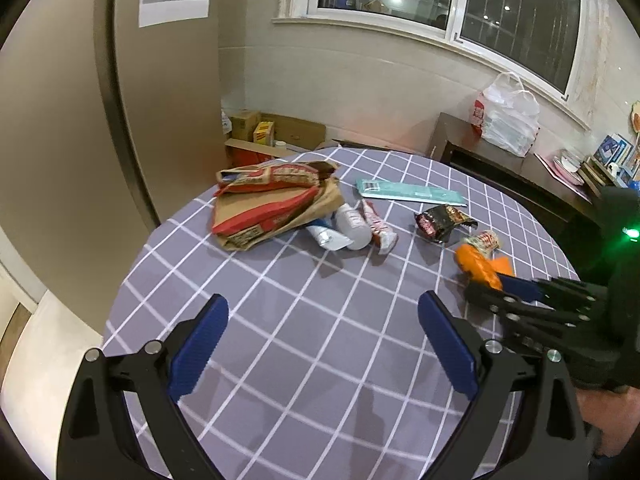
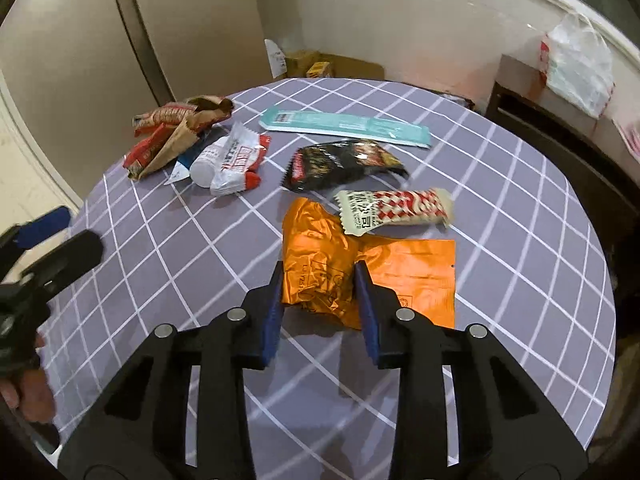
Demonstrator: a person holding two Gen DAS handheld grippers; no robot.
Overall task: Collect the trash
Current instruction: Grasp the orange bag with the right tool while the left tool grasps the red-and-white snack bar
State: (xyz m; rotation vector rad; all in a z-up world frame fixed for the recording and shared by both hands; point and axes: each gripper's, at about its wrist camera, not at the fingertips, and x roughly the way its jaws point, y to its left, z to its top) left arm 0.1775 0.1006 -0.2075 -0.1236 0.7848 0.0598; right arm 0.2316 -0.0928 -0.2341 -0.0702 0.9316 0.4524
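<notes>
Trash lies scattered on a round table with a purple checked cloth. My right gripper is shut on a crumpled orange wrapper, its blue pads pressing both sides; the same gripper shows at the right of the left wrist view. Just beyond lie a red-and-white checked bar wrapper, a black snack bag and a long teal packet. Farther left are a white-and-red wrapper, a small white bottle and a brown-and-red paper bag. My left gripper hangs open above bare cloth.
A dark sideboard at the back right carries a white plastic bag. Cardboard boxes sit on the floor behind the table. A beige door and wall close off the left side. A barred window runs above.
</notes>
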